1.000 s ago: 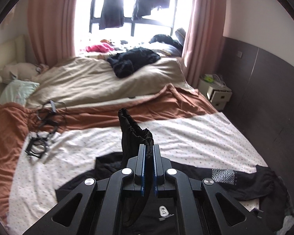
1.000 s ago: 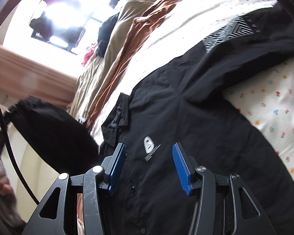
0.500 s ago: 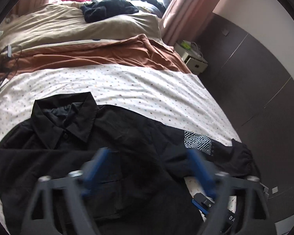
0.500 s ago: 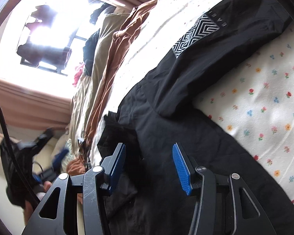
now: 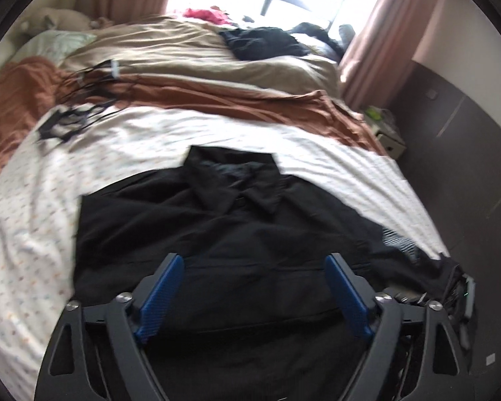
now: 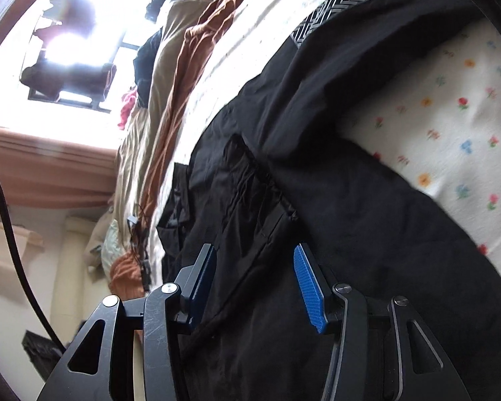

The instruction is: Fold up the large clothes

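A black collared shirt (image 5: 217,227) lies spread on the flowered sheet (image 5: 33,234), its collar (image 5: 237,173) pointing towards the window. My left gripper (image 5: 254,260) hovers low over the shirt's chest. Its jaws stand wide and are closing, with only the flat cloth beneath them and nothing pinched. In the right wrist view the shirt (image 6: 317,167) fills the middle, with one sleeve (image 6: 250,180) folded across its front and a patterned patch (image 6: 337,3) on the far sleeve. My right gripper (image 6: 254,250) is open just above the shirt's lower part and holds nothing.
Beyond the shirt lie a brown blanket (image 5: 217,97), a beige duvet (image 5: 190,50) and a heap of dark clothes (image 5: 267,43). Cables and a black device (image 5: 80,100) rest at the left. A nightstand (image 5: 387,133) and dark wall panels flank the bed's right edge.
My left gripper let go of the black sleeve it held up, opened wide and dropped towards the shirt. The sleeve now lies across the shirt's front. My right gripper sank slightly.
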`<action>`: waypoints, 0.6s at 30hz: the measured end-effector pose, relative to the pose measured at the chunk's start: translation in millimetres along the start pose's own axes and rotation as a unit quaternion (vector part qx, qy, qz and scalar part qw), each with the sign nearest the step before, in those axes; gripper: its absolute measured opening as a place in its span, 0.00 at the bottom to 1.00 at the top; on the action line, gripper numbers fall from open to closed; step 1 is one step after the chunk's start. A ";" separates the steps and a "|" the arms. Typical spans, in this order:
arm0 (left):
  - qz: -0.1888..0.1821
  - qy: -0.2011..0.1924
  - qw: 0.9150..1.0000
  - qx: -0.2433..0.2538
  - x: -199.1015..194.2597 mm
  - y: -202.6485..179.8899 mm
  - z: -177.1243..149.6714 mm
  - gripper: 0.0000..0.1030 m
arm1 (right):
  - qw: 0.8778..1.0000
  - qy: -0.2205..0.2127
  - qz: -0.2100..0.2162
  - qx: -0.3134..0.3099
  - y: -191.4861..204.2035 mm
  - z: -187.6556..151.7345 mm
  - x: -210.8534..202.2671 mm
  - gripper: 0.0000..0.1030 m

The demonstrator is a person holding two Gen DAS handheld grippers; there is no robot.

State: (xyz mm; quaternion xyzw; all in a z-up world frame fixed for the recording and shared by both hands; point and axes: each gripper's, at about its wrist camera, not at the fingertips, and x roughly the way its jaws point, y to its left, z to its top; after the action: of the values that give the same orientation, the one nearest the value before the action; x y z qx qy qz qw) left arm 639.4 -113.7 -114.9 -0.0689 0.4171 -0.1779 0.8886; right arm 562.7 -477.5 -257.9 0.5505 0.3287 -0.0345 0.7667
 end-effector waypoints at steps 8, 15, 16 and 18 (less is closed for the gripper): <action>0.104 0.030 0.993 -0.049 2.1 110.5 -29.7 0.57 | 1.000 0.015 -0.024 -0.011 -2.0 -1.9 27.4 0.25; 0.153 0.082 0.982 -0.076 26.2 167.0 -64.5 0.57 | 0.999 0.004 -0.024 -0.037 1.3 8.8 39.7 0.14; 0.153 0.087 0.982 -0.072 29.3 168.3 -68.9 0.57 | 0.999 0.003 -0.023 -0.041 2.1 9.7 41.0 0.13; 0.155 0.089 0.982 -0.061 35.4 170.6 -75.3 0.57 | 0.999 0.003 -0.021 -0.048 3.8 11.7 44.8 0.12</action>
State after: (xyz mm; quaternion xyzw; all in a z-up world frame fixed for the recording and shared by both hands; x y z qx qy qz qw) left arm 646.8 33.2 -234.8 -0.0414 0.5104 -0.0175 0.8587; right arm 604.7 -472.3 -277.0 0.5063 0.3442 -0.0331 0.7899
